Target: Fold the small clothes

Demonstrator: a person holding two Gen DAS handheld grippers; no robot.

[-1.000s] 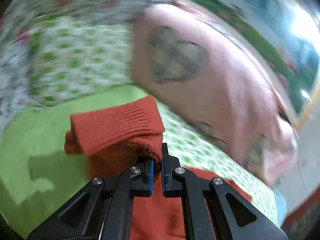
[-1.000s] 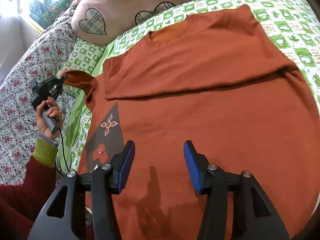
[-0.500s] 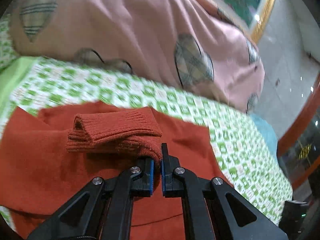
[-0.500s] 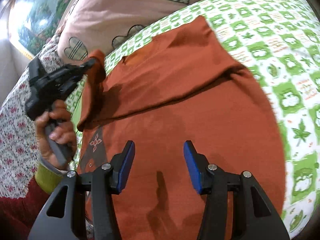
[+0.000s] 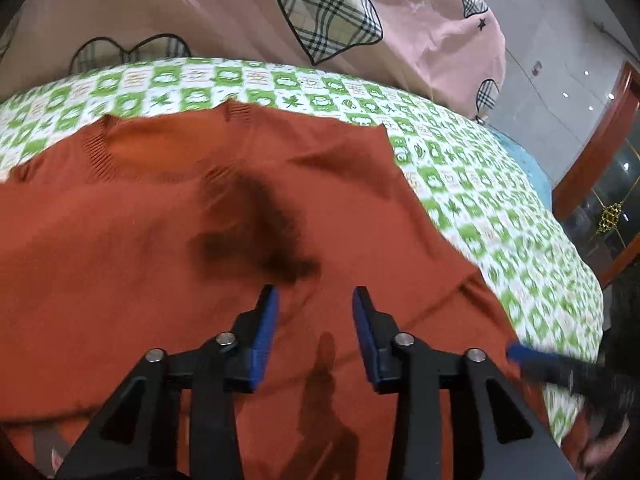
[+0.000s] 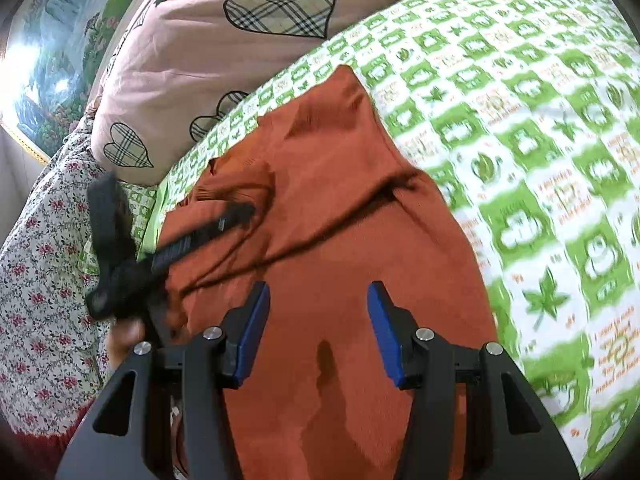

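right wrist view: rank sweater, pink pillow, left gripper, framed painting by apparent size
1. Orange sweater, largest.
2. Pink pillow.
3 and 4. Left gripper, jaws opening and empty, and framed painting: alike; the painting is cropped by the frame edge, so unranked.

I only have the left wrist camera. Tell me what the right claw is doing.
Observer: The right claw is open, with nothing between its pads, over the body of the sweater.
Operator: Report what lies off the sweater's left edge.
Observer: A flowered cloth lies there, next to the green checked sheet.
Operator: Name what's above that cloth.
Observer: A landscape painting shows beyond the pink pillow.
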